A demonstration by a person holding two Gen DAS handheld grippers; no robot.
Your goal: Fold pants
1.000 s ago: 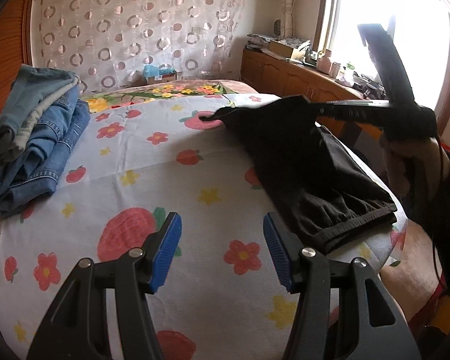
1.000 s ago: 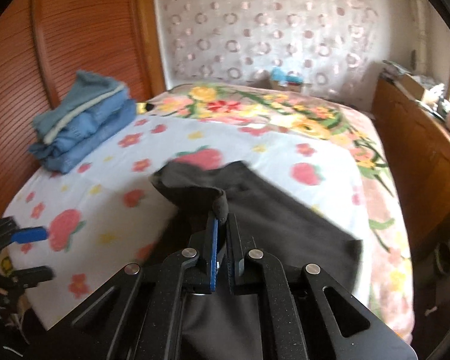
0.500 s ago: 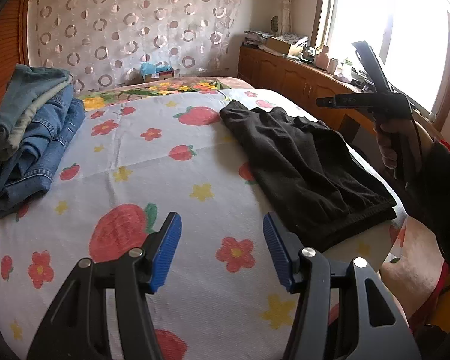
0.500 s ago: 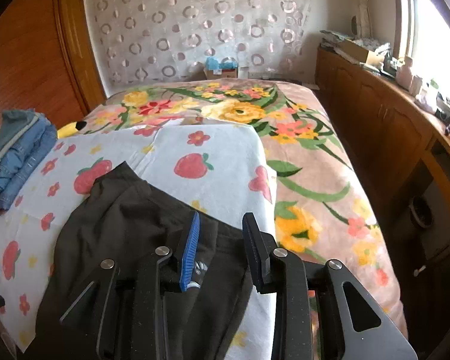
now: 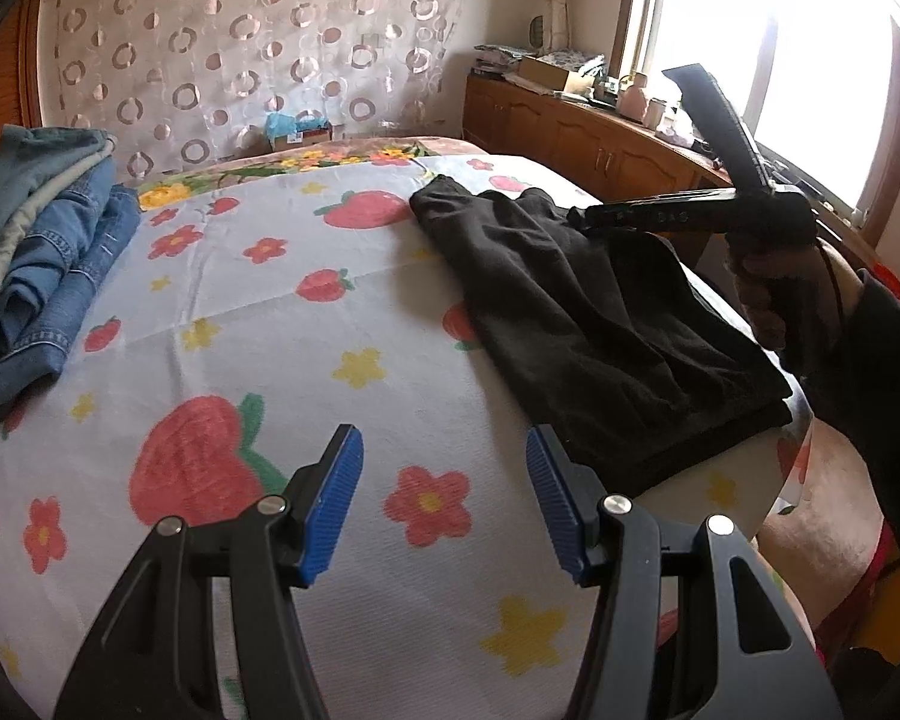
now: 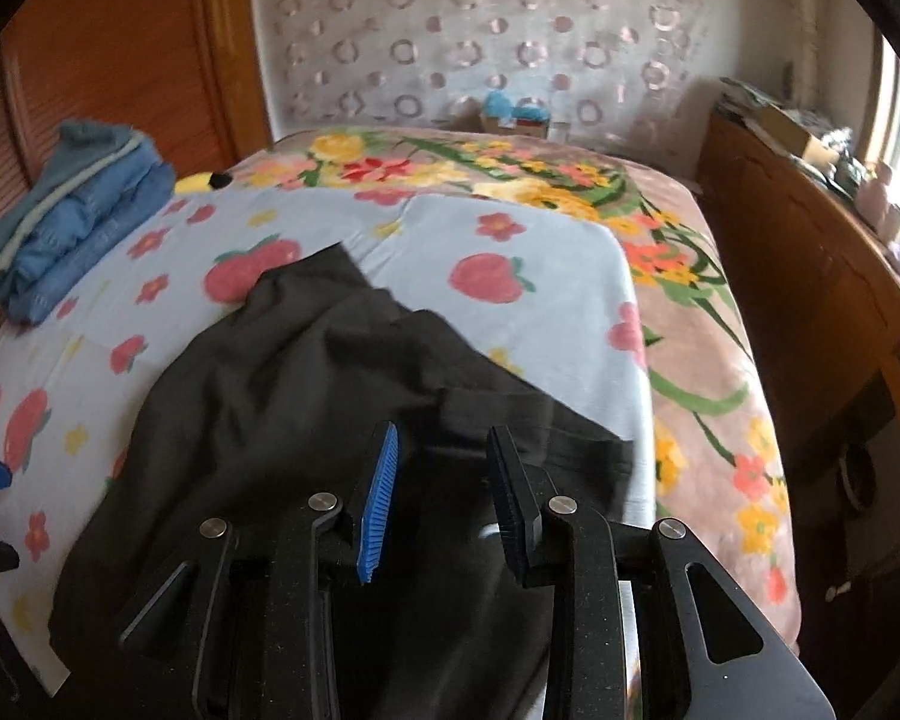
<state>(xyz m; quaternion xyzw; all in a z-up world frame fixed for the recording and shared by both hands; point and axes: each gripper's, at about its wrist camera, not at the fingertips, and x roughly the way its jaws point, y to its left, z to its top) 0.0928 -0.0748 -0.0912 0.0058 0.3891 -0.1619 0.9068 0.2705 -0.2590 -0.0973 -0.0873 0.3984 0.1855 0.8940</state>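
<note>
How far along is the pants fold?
Done: black pants lie folded lengthwise on the strawberry sheet, near its right edge. In hand: nothing; left tongs are open over bare sheet, right tongs open above the cloth. Left: probably a crosswise fold, then stacking with the folded jeans.
</note>
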